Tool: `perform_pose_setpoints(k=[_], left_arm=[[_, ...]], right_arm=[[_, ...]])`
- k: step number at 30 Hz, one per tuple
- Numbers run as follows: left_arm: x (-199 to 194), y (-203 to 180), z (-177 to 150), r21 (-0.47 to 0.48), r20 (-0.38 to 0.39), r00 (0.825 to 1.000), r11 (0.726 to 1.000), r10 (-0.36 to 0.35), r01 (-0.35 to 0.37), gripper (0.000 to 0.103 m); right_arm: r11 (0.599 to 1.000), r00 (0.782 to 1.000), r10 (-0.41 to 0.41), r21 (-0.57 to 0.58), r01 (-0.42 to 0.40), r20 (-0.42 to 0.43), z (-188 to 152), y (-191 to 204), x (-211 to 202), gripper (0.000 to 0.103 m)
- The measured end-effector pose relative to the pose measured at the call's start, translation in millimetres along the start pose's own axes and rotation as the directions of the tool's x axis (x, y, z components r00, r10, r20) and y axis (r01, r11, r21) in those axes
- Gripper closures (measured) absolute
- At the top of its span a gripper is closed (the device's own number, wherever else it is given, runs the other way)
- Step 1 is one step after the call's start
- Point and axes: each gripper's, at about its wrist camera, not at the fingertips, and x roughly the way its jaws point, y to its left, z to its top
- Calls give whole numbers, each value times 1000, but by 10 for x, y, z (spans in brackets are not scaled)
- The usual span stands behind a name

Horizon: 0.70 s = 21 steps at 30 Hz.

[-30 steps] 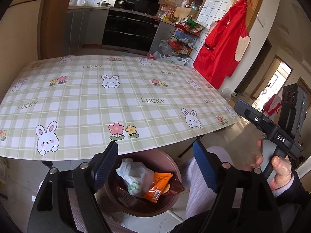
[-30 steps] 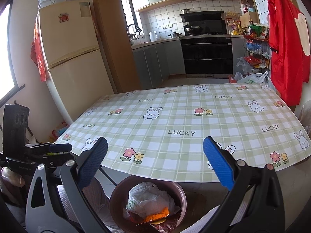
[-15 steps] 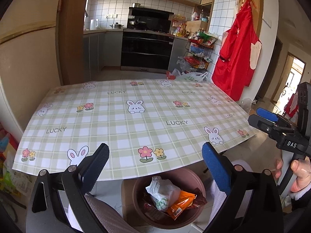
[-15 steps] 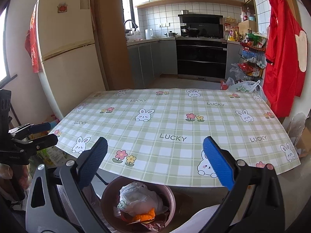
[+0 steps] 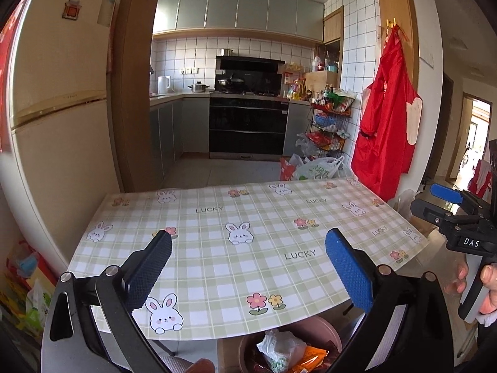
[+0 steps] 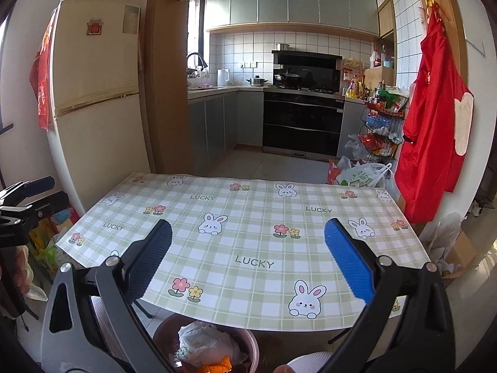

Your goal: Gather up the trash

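A brownish-pink bin (image 5: 323,326) stands on the floor under the near edge of the table (image 5: 217,267). It holds a crumpled white plastic bag (image 5: 276,346) and an orange wrapper (image 5: 312,357). My left gripper (image 5: 248,241) hangs above the table edge, its jaws opening wide with nothing between them. In the right wrist view the bin (image 6: 161,331), the bag (image 6: 202,340) and the wrapper (image 6: 217,368) lie at the bottom edge. My right gripper (image 6: 248,228) is open and empty over the table (image 6: 248,214). Each gripper also shows at the edge of the other's view.
The table carries a green checked bunny cloth. A beige fridge (image 6: 93,99) stands left, and the kitchen oven (image 6: 301,124) is behind. A red apron (image 6: 435,124) hangs right beside a wire rack (image 6: 379,130). Plastic bags (image 6: 360,174) and a cardboard box (image 6: 459,255) sit on the floor.
Both grippers have risen and tipped upward, so the bin slid to the bottom of each view. The left jaws have spread wider.
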Motion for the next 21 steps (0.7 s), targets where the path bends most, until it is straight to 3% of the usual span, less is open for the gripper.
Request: perform_pose_setpoints(k=[8,21], left_arm=[[-104,-64,205,29,46,999,1000,1,-2,6],[-87,-101,205,26,34,999,1000,-2,2,6]], right_arm=[[1000,1000,-21,6,21,13,117,6,-65,6],[999,999,-41,22,41,7,121,-26,-54,6]])
